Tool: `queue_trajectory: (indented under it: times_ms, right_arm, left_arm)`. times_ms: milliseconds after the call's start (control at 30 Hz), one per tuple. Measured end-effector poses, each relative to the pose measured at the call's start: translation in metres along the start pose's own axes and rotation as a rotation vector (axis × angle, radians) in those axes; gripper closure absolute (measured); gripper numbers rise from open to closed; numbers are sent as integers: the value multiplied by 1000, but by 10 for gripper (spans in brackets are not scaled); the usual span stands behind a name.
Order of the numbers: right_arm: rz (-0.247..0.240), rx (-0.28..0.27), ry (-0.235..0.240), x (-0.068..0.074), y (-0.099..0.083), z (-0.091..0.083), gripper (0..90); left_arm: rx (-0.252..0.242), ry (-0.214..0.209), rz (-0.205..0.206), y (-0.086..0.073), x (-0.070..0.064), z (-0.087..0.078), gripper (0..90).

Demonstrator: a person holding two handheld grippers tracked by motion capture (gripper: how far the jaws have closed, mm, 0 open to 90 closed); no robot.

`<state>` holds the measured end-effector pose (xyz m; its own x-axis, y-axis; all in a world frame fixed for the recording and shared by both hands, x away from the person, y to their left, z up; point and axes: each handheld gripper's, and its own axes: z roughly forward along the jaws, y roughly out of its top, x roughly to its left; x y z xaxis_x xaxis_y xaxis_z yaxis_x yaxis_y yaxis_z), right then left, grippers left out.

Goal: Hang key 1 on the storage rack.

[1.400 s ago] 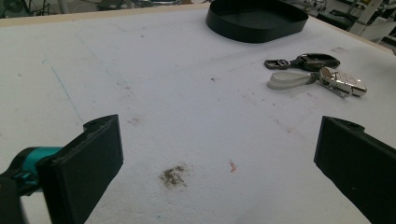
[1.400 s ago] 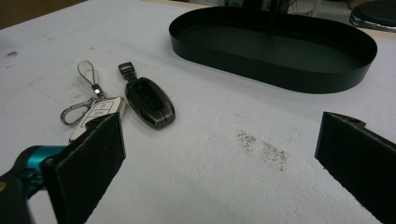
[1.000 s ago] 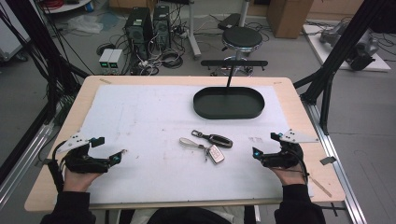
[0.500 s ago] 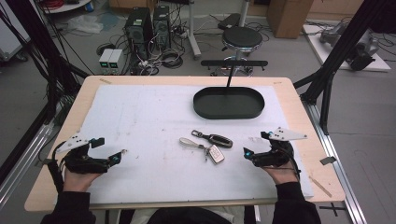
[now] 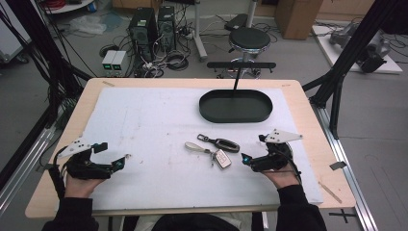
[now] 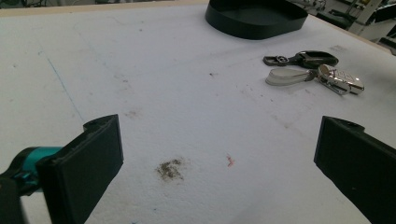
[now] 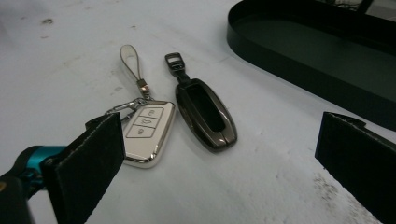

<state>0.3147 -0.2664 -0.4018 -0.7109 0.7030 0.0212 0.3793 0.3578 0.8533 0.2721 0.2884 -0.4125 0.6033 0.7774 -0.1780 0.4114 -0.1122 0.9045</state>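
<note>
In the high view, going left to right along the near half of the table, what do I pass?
Left tongs → white key fob with its loop strap → right tongs. The dark key fob lies just behind the white one and overlaps it sideways, so I leave it out of the order.

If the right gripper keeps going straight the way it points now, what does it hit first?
Probably the white key fob and the dark key fob beside it; both lie just ahead of the open right gripper. Which comes first is hard to judge.
</note>
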Motion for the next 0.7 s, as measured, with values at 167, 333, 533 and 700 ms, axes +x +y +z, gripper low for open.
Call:
queue_trajectory:
  times_ms: [167, 333, 533, 700]
  right_arm:
    - [-9, 26, 25, 5, 8, 8, 8]
    - [-24, 46, 40, 9, 15, 15, 8]
    - [-46, 64, 52, 13, 23, 21, 8]
    - [-60, 82, 60, 15, 26, 25, 8]
  left_arm:
    - [2, -1, 1, 0, 0, 1, 17]
    - [2, -1, 2, 0, 0, 1, 17]
    - [11, -6, 12, 0, -1, 2, 17]
    - [10, -6, 12, 0, -1, 2, 17]
